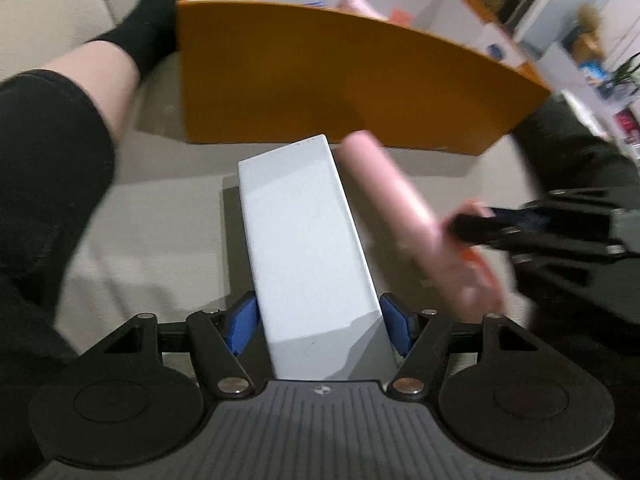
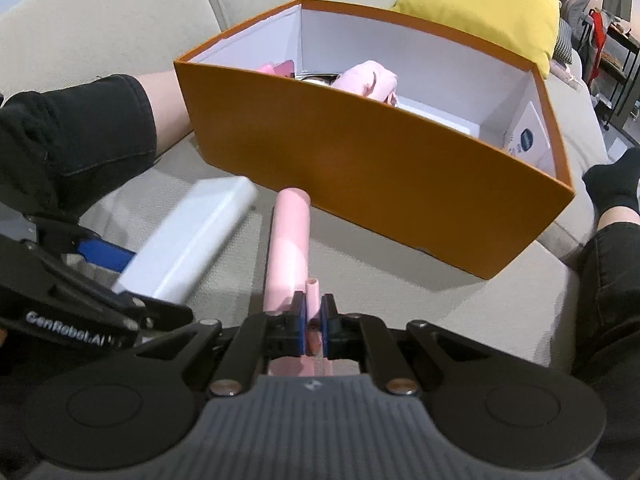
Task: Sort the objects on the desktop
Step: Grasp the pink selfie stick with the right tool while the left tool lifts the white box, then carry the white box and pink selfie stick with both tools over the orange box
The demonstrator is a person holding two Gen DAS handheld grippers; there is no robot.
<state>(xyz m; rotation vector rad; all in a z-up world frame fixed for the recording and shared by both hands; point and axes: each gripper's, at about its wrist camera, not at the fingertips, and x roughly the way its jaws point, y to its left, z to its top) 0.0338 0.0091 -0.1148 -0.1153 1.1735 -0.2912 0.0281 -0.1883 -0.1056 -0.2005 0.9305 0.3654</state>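
L gripper point(image 1: 318, 322) is clamped on a long white box point(image 1: 308, 240): blue pads point(image 1: 240, 326) press both long sides near its near end, jaws set wide to fit it. Box tilts up and away toward the orange storage box point(image 1: 320, 80), its far end just short of the orange front wall. In the right wrist view the same white box point(image 2: 188, 240) sits left of centre, w/ the L gripper's blue pad on its side.

R gripper point(image 2: 314, 320) has fingers nearly together, pinched on a thin pink tab of a pink tube-shaped item point(image 2: 288, 240). Tube points fwd along the fingers, far tip close to the orange box's point(image 2: 380, 168) front wall, not clearly touching. In the left wrist view the pink item point(image 1: 396, 208) is blurred, just beside the white box on its right; can't tell if they touch.

Orange box stands on a beige sofa cushion point(image 2: 400, 312), open top, white inside. It holds pink soft stuff point(image 2: 366, 80) and a white card w/ a blue round logo point(image 2: 528, 140) against its right wall.

Person's legs in black trousers point(image 1: 44, 184) and black socks point(image 2: 612, 184) flank the box. Yellow cushion point(image 2: 480, 8) behind it.
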